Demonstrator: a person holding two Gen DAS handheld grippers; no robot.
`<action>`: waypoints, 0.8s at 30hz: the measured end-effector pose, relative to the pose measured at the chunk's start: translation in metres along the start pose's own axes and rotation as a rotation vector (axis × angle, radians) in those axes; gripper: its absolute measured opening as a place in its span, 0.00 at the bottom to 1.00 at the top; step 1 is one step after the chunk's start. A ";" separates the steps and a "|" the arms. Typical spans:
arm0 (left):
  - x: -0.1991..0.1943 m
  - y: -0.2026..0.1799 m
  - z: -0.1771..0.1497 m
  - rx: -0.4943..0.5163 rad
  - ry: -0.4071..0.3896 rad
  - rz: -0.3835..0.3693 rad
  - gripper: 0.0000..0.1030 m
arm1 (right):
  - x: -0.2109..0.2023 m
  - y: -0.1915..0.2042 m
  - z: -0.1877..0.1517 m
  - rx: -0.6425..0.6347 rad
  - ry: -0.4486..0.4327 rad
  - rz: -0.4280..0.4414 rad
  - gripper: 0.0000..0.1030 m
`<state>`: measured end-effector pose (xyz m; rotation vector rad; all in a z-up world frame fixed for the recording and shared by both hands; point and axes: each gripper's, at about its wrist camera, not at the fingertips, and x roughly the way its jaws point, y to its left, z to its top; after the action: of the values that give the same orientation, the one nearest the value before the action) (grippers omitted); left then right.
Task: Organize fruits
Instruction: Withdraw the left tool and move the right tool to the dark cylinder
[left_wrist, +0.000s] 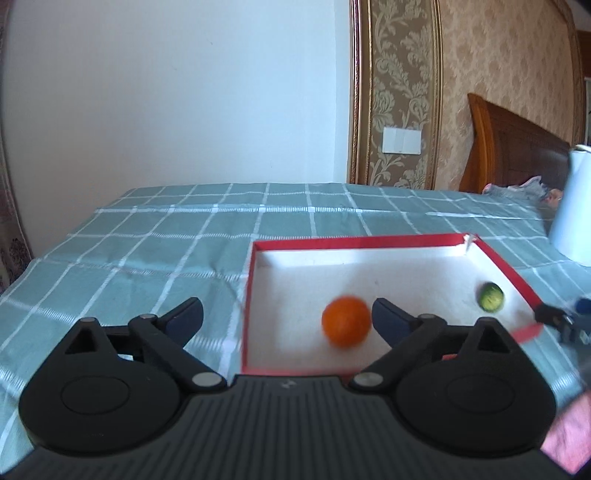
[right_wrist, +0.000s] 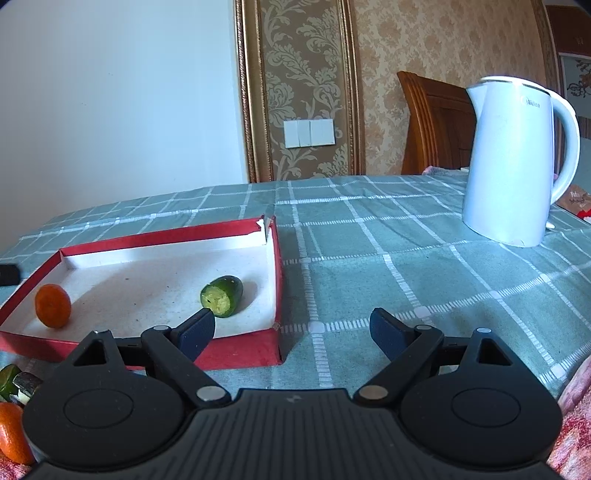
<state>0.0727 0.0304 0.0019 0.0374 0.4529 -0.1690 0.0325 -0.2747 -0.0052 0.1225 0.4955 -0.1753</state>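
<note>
Both sets of jaws gape wide, nothing between the pads. Left gripper (left_wrist: 287, 318) hangs over the near-left rim of the box (left_wrist: 354, 242); its right pad sits just beside the orange (left_wrist: 346, 322) without touching. Right gripper (right_wrist: 292, 328) hangs over the box's near-right corner, left pad over the inside, right pad over bare cloth.

Box: shallow rectangular tray, red card walls, matte white floor with a few dark specks, far-right corner torn open. Orange lies on the floor near the left wall, round, smooth; blurred in the left wrist view. Cucumber piece (right_wrist: 221, 296) lies near the right wall, well apart from the orange: short dark green cylinder, pale rough cut face turned toward the near side. Wide bare floor between the two.

Table (right_wrist: 406, 258) is covered in teal cloth with a white grid, slightly creased. Open room right of the box up to the white kettle (right_wrist: 517, 162), smooth plastic, at the far right. Left and far side of the box are open cloth too.

Near-left corner of the right wrist view: second orange (right_wrist: 11, 435) and another green piece (right_wrist: 9, 380), outside the box, partly cut off.
</note>
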 end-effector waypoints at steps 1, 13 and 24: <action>-0.007 0.003 -0.006 -0.005 -0.003 0.003 0.95 | 0.000 0.001 0.000 -0.002 -0.002 0.005 0.89; -0.034 0.032 -0.056 -0.040 0.003 0.091 1.00 | -0.014 -0.002 -0.005 0.049 -0.030 0.105 0.89; -0.027 0.038 -0.067 -0.064 0.034 0.067 1.00 | -0.045 0.033 -0.027 -0.169 0.005 0.191 0.89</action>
<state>0.0262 0.0774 -0.0470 -0.0077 0.4899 -0.0877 -0.0122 -0.2317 -0.0048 0.0043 0.4984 0.0537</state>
